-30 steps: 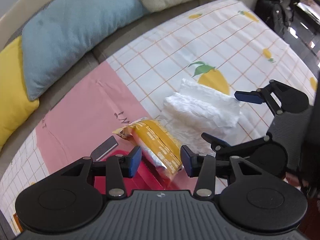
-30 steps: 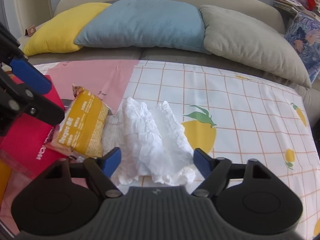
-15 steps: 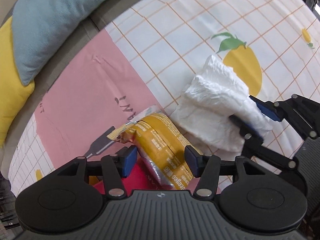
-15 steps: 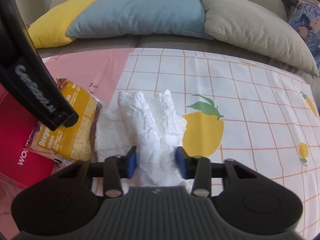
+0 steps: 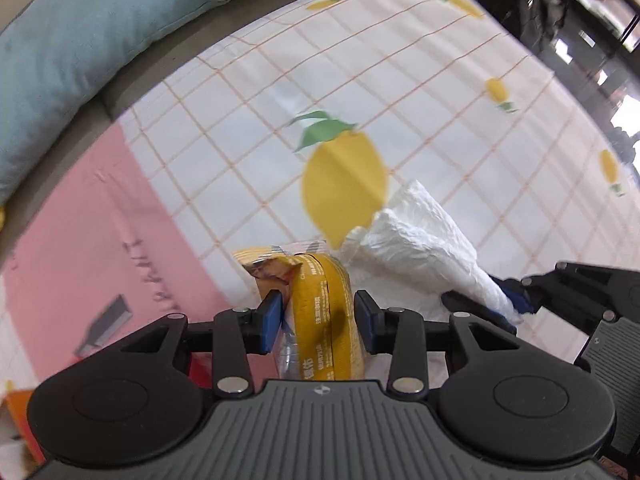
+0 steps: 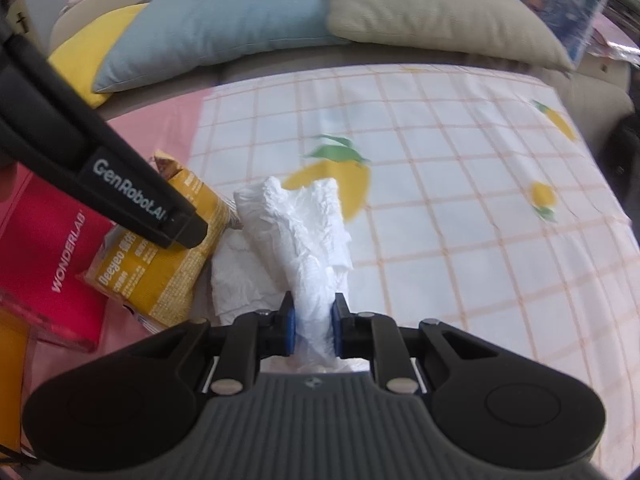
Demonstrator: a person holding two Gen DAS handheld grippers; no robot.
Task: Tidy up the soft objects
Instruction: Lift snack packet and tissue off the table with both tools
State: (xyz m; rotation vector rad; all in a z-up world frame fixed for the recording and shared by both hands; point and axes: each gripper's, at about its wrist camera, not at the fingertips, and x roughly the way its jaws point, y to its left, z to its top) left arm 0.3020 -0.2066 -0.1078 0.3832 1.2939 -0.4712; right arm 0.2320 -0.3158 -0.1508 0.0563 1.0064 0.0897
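Note:
A yellow snack packet (image 5: 324, 312) sits between the pads of my left gripper (image 5: 318, 322), which is shut on it; the packet also shows in the right wrist view (image 6: 160, 264). A crumpled white tissue bundle (image 6: 304, 240) lies on the lemon-print cloth (image 6: 460, 184). My right gripper (image 6: 313, 330) is shut on its near end. The bundle also shows in the left wrist view (image 5: 424, 248), with the right gripper (image 5: 508, 300) pinching it at the right.
A red WONDERLAB box (image 6: 52, 256) lies at the left beside a clear container edge (image 6: 44, 324). Yellow (image 6: 84, 56), blue (image 6: 216, 24) and beige (image 6: 432, 8) cushions line the sofa back. The left gripper's arm (image 6: 100, 168) crosses the right wrist view.
My right gripper closed on the tissue bundle and squeezed it narrow. My left gripper moved onto the yellow packet and closed on it.

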